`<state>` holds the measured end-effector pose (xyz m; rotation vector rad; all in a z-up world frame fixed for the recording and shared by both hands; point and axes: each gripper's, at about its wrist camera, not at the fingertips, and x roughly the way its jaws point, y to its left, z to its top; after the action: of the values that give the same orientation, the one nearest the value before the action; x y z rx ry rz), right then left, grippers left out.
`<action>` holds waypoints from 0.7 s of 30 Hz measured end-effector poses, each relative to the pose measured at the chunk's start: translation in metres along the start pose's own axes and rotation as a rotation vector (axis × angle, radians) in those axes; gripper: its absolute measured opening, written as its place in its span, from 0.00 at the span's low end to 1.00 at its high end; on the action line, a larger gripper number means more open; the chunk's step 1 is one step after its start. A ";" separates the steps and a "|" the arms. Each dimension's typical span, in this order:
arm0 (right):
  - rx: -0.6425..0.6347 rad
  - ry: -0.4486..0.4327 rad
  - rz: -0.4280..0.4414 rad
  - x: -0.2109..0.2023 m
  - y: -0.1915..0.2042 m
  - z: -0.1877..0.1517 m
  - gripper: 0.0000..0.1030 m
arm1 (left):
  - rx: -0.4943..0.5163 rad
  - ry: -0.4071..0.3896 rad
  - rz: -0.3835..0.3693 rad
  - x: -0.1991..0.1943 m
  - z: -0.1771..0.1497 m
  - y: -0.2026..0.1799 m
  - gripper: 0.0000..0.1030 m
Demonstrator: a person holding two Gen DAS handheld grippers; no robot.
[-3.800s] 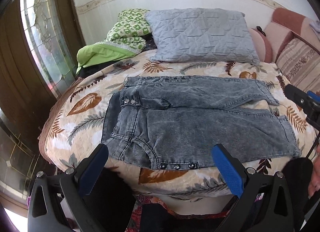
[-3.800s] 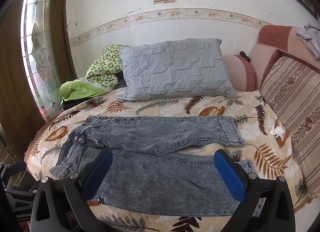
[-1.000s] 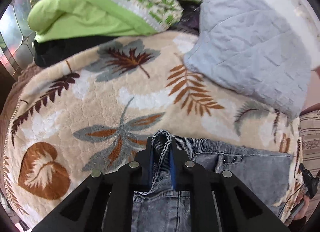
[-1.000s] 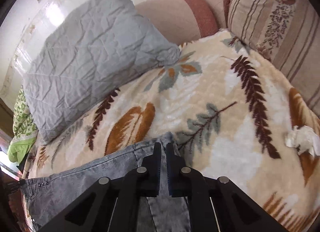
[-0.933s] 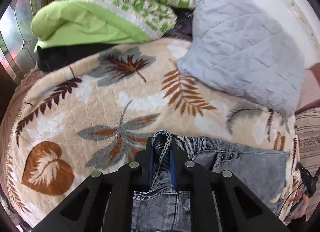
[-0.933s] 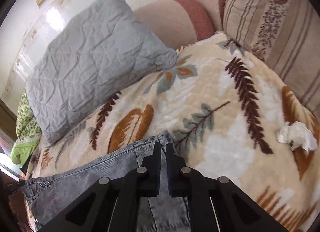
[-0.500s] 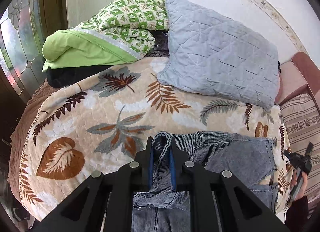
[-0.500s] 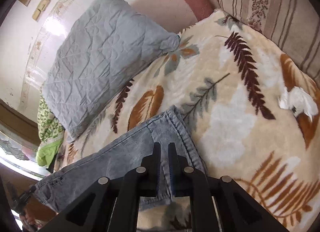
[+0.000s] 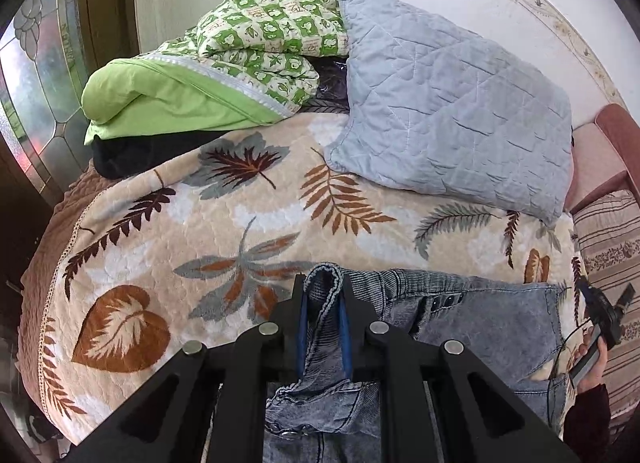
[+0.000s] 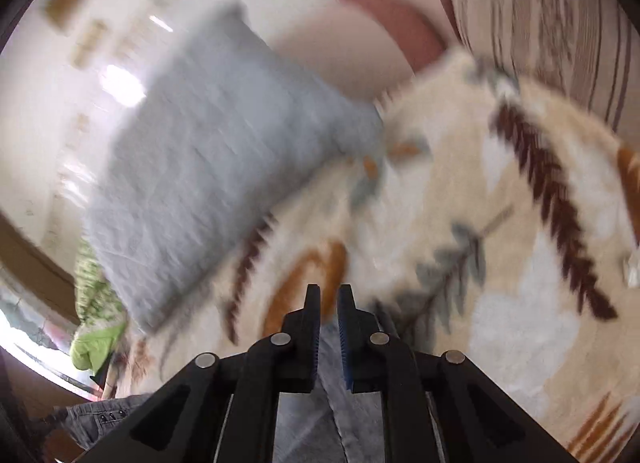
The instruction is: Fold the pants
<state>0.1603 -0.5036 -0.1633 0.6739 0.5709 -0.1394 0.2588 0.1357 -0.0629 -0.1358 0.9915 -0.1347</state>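
Note:
The grey acid-wash jeans (image 9: 472, 319) lie on the leaf-print blanket (image 9: 160, 247). My left gripper (image 9: 323, 295) is shut on the far waistband corner, which is lifted off the bed, with the fabric hanging below the fingers. In the right wrist view, which is blurred by motion, my right gripper (image 10: 328, 303) is shut on the far leg hem of the jeans (image 10: 316, 415), which hangs below it. The waistband end also shows at lower left in the right wrist view (image 10: 100, 419). The other gripper and hand show at the right edge of the left wrist view (image 9: 604, 315).
A grey quilted pillow (image 9: 448, 103) leans at the back of the bed. A green patterned quilt (image 9: 224, 63) is piled at back left beside a stained-glass door (image 9: 36, 75). Striped cushions (image 10: 540, 15) and a pink bolster (image 10: 360, 35) stand on the right.
Both grippers closed on the far edge of the jeans and have lifted it up and back towards me. The right view swings fast and blurs.

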 end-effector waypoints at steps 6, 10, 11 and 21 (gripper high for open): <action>-0.026 0.173 -0.103 0.029 -0.016 -0.010 0.94 | -0.003 0.007 0.017 0.004 -0.002 0.000 0.13; -0.017 0.267 -0.103 0.047 -0.014 -0.007 0.78 | 0.007 0.014 0.027 0.006 0.001 -0.001 0.13; -0.041 0.293 -0.121 0.053 -0.009 -0.006 0.75 | 0.005 0.020 0.031 0.008 0.003 -0.001 0.13; -0.207 0.438 -0.301 0.103 0.016 -0.019 0.18 | -0.068 0.058 0.033 0.025 0.012 0.015 0.13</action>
<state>0.2425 -0.4732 -0.2224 0.4125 1.0932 -0.2119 0.2827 0.1469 -0.0796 -0.1783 1.0560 -0.0749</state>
